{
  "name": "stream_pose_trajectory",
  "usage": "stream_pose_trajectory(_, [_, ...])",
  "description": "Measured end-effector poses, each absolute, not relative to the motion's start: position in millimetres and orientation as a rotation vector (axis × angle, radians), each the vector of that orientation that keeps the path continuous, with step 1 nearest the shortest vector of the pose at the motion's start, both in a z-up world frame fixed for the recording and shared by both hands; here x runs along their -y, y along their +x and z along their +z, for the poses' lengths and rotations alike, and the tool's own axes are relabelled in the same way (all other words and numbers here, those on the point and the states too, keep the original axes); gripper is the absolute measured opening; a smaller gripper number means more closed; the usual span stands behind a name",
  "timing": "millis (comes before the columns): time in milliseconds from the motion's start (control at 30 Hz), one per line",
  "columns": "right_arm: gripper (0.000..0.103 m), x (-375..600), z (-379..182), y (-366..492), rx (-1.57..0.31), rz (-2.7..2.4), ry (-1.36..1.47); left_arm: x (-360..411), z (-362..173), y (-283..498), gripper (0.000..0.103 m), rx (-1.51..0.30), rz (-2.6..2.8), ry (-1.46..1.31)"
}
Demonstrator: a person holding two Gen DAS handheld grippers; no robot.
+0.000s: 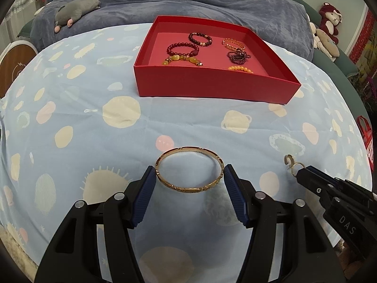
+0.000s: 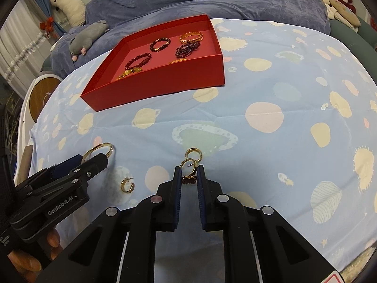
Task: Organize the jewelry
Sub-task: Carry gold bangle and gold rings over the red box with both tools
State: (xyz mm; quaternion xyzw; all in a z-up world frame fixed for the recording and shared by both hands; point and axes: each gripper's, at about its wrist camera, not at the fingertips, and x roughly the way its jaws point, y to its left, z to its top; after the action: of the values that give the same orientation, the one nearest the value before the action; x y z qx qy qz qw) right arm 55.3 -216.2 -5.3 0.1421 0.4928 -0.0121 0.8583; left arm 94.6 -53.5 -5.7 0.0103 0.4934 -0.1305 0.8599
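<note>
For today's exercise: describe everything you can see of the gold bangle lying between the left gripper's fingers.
The bangle is a thin, rigid gold-coloured hoop, metal by its shine, split into segments by small dark notches, with fine patterning along its near edge. It looks whole and closed. It lies flat on the blue planet-print cloth, well short of the red box. The left gripper straddles it: one blue ribbed pad meets its left edge, while the other pad stands just clear of its right edge. Nothing else touches it.

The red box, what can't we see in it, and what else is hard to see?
- Red box: its front wall hides part of the orange beads, left wrist view.
- Gold bangle: left hand-held gripper covers its near side, right wrist view.
- Earrings: too small, left wrist view.
</note>
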Motion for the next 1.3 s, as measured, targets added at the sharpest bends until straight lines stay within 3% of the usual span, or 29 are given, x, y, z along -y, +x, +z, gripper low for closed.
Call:
stream_pose_trajectory(133, [0.013,215.0,-5.3,41.7,-1.059,0.013,0.398,50.1,-0.8,85.9,0.057,-1.036,-0.289,0.008])
stream_pose_trajectory(800, [0.013,189.8,36.9,18.5,-0.983,0.063,0.311,39.7,41.6,58.3,0.056,-0.977,-0.322,0.004])
stream_pose_trajectory(1300, [0.013,201.4,90.6,80.0,-0.847,0.072,0.279,50.0,97.9,109.3,0.056,-0.859,-0.356,-0.023])
